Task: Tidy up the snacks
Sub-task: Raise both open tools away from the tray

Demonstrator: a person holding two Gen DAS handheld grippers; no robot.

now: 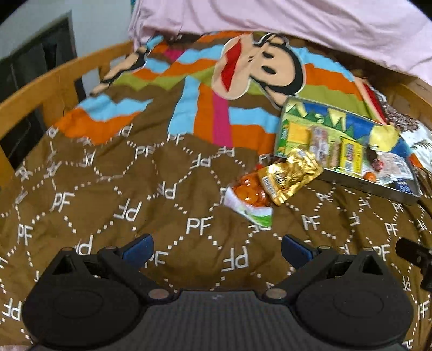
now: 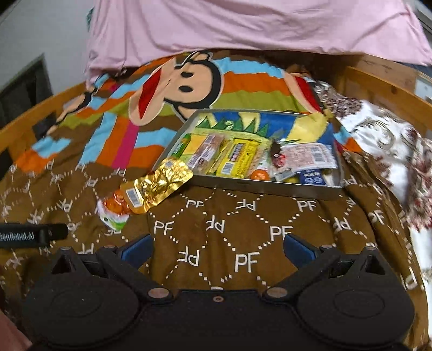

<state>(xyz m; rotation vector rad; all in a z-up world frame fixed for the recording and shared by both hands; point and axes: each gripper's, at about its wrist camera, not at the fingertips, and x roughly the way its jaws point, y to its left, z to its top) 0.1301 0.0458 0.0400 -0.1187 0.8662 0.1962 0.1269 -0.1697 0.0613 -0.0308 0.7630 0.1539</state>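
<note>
A gold foil snack pouch (image 1: 290, 176) lies on the brown blanket, overlapping a clear bag of orange snacks (image 1: 249, 197); both lean at the near left corner of a metal tray (image 1: 359, 186) holding several snack packets. The pouch (image 2: 159, 186), the orange bag (image 2: 116, 208) and the tray (image 2: 259, 186) show in the right wrist view too. My left gripper (image 1: 216, 249) is open and empty, short of the orange bag. My right gripper (image 2: 217, 249) is open and empty, short of the tray.
The bed has a brown "PF" blanket (image 1: 129, 189) with a cartoon monkey print, a pink pillow (image 2: 243, 24) at the far end, wooden rails (image 1: 40, 89) on both sides, and a floral cloth (image 2: 388, 140) to the right of the tray.
</note>
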